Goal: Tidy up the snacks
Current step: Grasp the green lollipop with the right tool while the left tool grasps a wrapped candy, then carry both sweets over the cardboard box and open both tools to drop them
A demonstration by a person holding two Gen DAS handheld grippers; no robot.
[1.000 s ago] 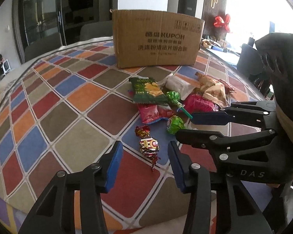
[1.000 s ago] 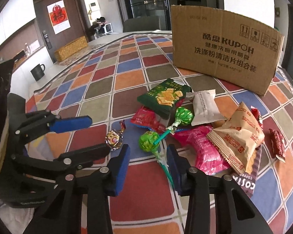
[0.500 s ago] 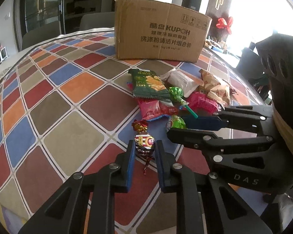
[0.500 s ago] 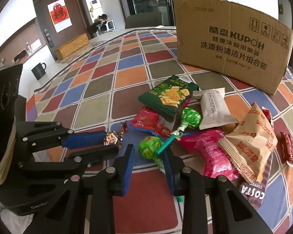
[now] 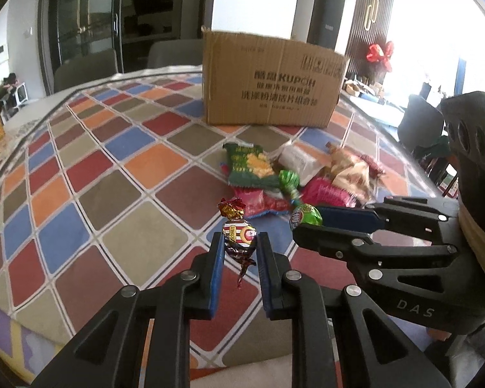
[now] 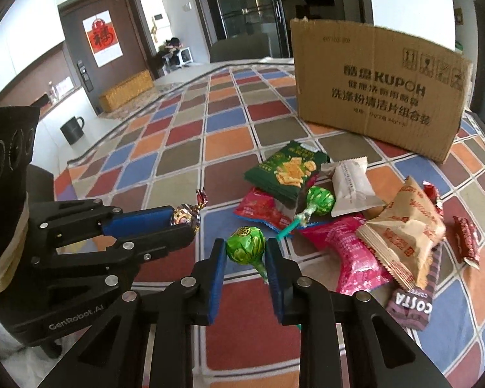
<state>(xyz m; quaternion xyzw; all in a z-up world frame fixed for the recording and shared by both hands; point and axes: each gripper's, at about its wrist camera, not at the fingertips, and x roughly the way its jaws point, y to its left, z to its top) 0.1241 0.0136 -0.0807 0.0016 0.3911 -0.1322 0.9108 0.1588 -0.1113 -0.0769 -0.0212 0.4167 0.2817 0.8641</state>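
My left gripper [image 5: 241, 242] is shut on a foil-wrapped candy [image 5: 239, 234] and holds it above the checkered tablecloth [image 5: 113, 174]; the candy also shows in the right wrist view [image 6: 186, 215]. My right gripper [image 6: 245, 252] is shut on a green lollipop [image 6: 245, 248], also lifted; it shows in the left wrist view [image 5: 305, 216]. A pile of snacks lies ahead: a green chip bag [image 6: 286, 169], a second green lollipop [image 6: 320, 199], a white packet [image 6: 350, 182], pink packets [image 6: 352, 258] and a tan bag [image 6: 404, 229].
A brown cardboard box [image 6: 378, 93] stands at the back of the table, beyond the snack pile. A Costa sachet [image 6: 410, 304] and a small red bar [image 6: 465, 239] lie at the right. Chairs [image 5: 84, 68] stand past the far table edge.
Both grippers closed: the left on the foil candy, the right on the green lollipop. Both have lifted their snack off the cloth.
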